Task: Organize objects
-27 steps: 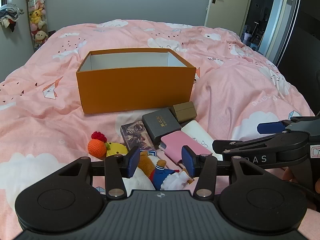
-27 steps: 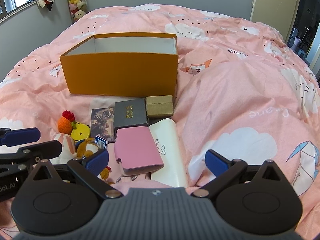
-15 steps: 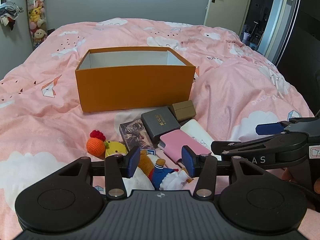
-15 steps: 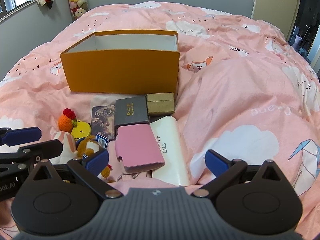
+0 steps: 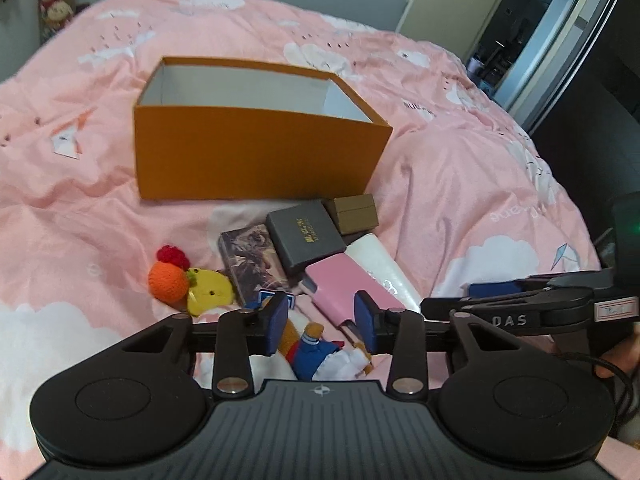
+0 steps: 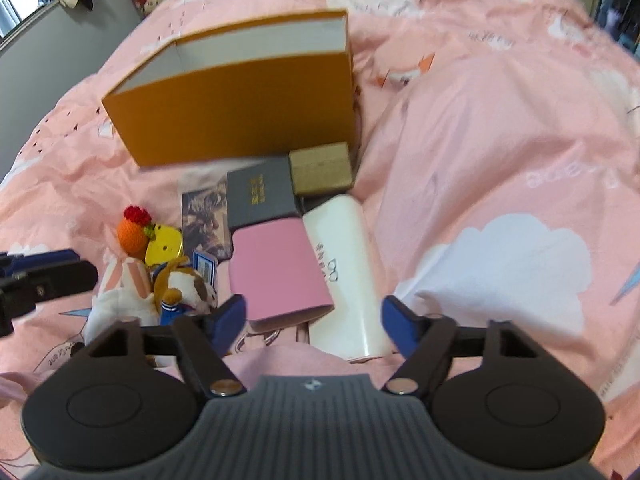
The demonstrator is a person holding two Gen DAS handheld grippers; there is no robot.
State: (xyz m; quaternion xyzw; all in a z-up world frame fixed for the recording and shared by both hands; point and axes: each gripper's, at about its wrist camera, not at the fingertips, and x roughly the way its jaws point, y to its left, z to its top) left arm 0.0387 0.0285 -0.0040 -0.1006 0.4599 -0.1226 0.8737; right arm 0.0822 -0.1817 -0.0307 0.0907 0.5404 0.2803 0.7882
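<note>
Both tools hang released, gripping nothing; the right gripper (image 6: 312, 316), jaws spread wide, hovers over the pink rectangular case (image 6: 276, 268) heaped before the open orange cardboard box (image 6: 240, 108), presumably its destination; the left gripper (image 5: 322, 322) waits above the plush toy (image 5: 316, 350).

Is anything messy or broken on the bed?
Nothing looks broken or spilled. The mess is the pile in front of the empty orange box: the pink case lies partly on the white glasses case, and soft toys are jumbled beside them.

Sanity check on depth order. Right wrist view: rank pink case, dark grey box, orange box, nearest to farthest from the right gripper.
From the right gripper:
1. pink case, just ahead, between the fingers.
2. dark grey box, behind the case, slightly left.
3. orange box, farthest, at the back.
</note>
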